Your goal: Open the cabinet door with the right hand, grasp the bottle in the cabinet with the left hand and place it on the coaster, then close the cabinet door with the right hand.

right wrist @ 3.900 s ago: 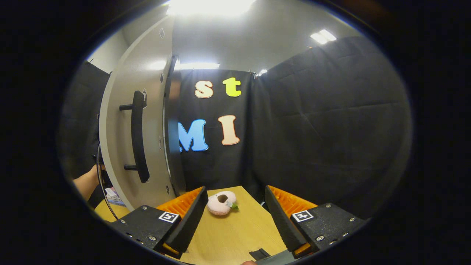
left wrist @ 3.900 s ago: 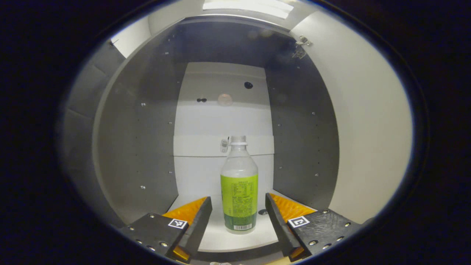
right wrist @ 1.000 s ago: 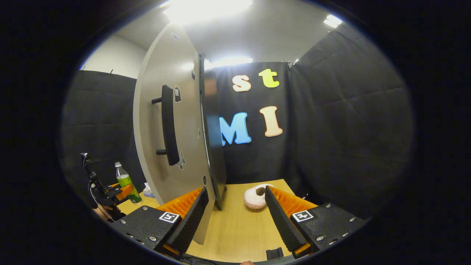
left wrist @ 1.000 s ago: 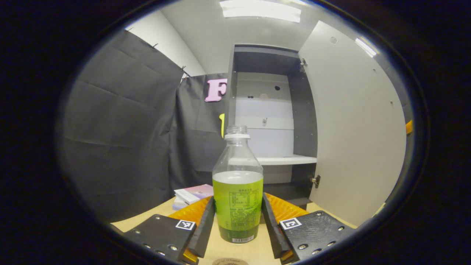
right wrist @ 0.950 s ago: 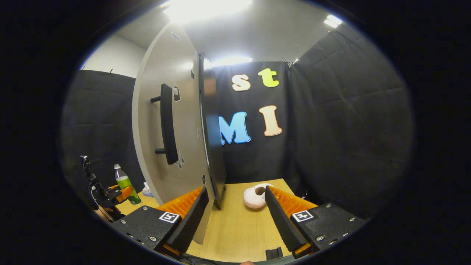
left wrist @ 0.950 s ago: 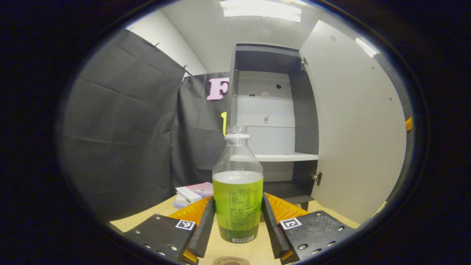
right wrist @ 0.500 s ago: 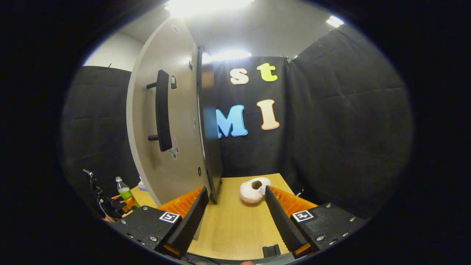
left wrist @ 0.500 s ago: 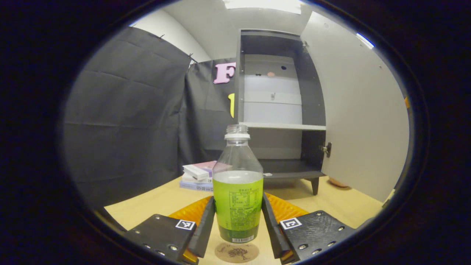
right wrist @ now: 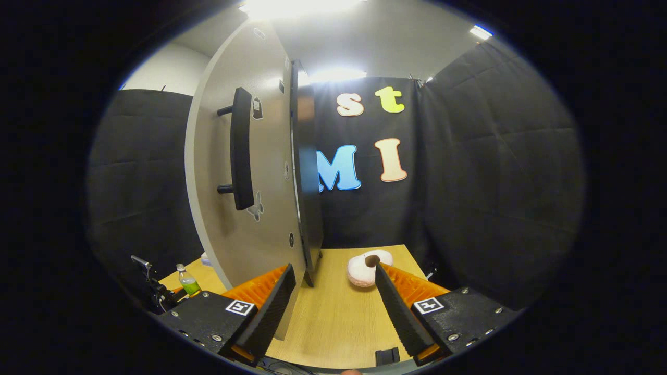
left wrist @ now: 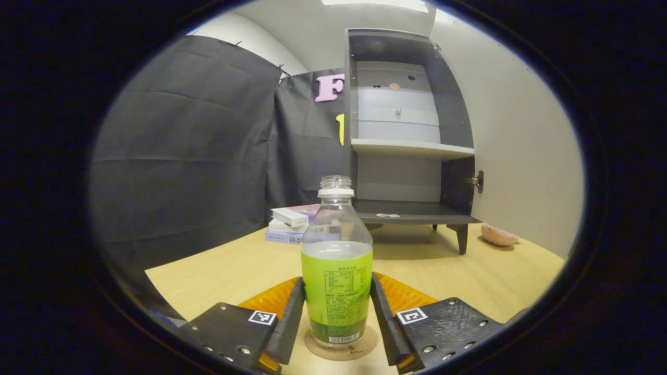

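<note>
A yellow wooden table (left wrist: 219, 271) sits inside black cloth walls. The left gripper (left wrist: 337, 319) pinches the bottle (left wrist: 337, 271), upright on the coaster (left wrist: 341, 350). At twelve o'clock, the cabinet (left wrist: 411, 130) stands open. The right gripper (right wrist: 333, 307) is spread, holding nothing, door (right wrist: 255, 172) at eleven o'clock.

Staged recording booth, black cloth walls (left wrist: 182, 156) pinned up on all sides, small cabinet (left wrist: 411, 135) on a wooden table (left wrist: 234, 265), ceiling panel lights (right wrist: 297, 8) overhead
</note>
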